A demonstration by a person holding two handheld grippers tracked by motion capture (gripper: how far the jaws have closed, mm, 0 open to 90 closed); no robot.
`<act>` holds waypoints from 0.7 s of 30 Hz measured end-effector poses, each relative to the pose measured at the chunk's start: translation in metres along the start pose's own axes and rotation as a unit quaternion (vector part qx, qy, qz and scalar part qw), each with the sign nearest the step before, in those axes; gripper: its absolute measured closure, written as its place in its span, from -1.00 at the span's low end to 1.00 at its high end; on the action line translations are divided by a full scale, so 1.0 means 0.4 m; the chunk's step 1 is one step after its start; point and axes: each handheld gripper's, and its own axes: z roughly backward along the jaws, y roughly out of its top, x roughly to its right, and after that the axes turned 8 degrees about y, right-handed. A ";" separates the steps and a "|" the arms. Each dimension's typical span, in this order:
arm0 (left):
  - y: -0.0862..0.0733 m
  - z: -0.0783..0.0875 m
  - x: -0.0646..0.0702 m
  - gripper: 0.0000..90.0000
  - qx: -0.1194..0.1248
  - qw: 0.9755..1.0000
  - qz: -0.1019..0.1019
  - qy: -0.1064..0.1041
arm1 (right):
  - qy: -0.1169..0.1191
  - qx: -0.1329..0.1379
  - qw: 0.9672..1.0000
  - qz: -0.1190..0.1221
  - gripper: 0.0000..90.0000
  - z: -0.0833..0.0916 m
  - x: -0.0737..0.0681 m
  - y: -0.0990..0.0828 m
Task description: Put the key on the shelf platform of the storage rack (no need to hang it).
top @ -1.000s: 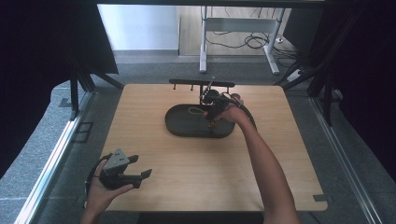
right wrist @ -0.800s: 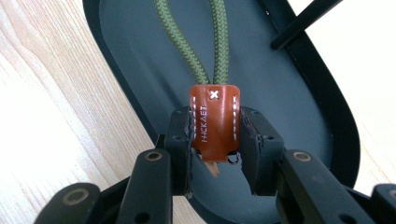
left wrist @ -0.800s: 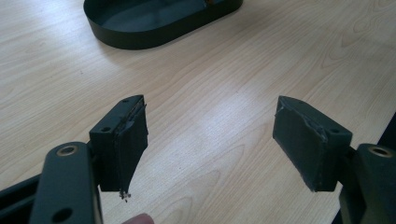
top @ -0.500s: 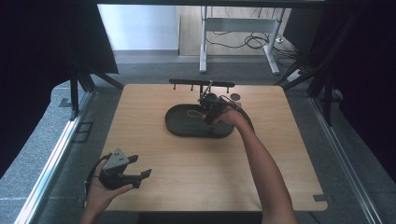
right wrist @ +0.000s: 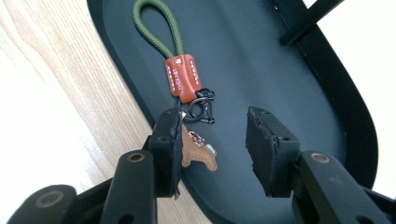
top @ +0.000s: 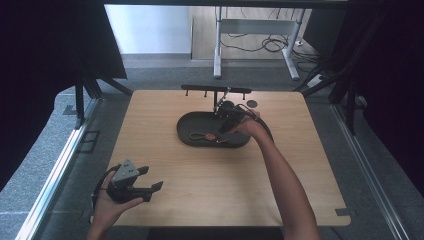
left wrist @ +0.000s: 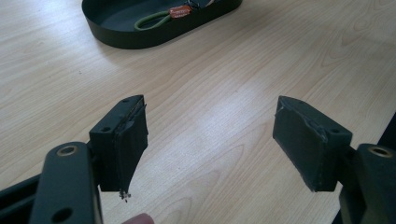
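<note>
At the near left corner of the table, the left gripper rests in the person's hand with its fingers spread wide and nothing between them. It points up the table toward the tray, well apart from it, and looks idle.

Farther out, at about the middle of the table, lies a dark oval tray, its long side running left to right. Inside it is a keychain: a green cord loop, an orange leather tab, a black clasp and a small brown leather charm. In the high view the keychain lies along the tray's length, loop to the left and charm to the right.

The right gripper is over the tray's right end, fingers open to a middling gap and holding nothing. In the right gripper view the keychain's long axis runs straight away from the fingers: the charm is tucked beside and partly behind the left finger, the clasp sits just ahead of the gap, and the loop is farthest off. The right hand is plainly the nearer one, so any grasp would likely come from it, with a small shift toward the charm side to centre the clasp or tab.

Beyond the tray, at the far edge of the table, stands a low black bar rack.
</note>
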 end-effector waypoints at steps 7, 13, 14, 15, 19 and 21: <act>0.000 -0.003 0.002 -0.41 -0.002 1.000 -0.001 -0.001 | 0.003 0.024 1.000 0.005 0.17 0.038 -0.020 -0.029; 0.001 -0.003 0.003 -0.41 -0.003 1.000 -0.001 0.001 | 0.014 0.046 0.999 0.020 0.17 0.086 -0.048 -0.073; 0.001 -0.003 0.003 -0.41 -0.003 1.000 -0.001 0.001 | 0.014 0.046 0.999 0.020 0.17 0.086 -0.048 -0.073; 0.002 -0.003 0.004 -0.41 -0.003 1.000 -0.001 0.001 | 0.014 0.051 0.998 0.019 0.17 0.094 -0.055 -0.083; 0.003 -0.002 0.009 -0.41 -0.003 1.000 -0.004 0.001 | 0.015 0.062 0.998 0.026 0.16 0.124 -0.076 -0.131; 0.004 -0.001 0.009 -0.41 -0.003 1.000 -0.004 0.002 | 0.020 0.077 0.996 0.025 0.16 0.136 -0.087 -0.176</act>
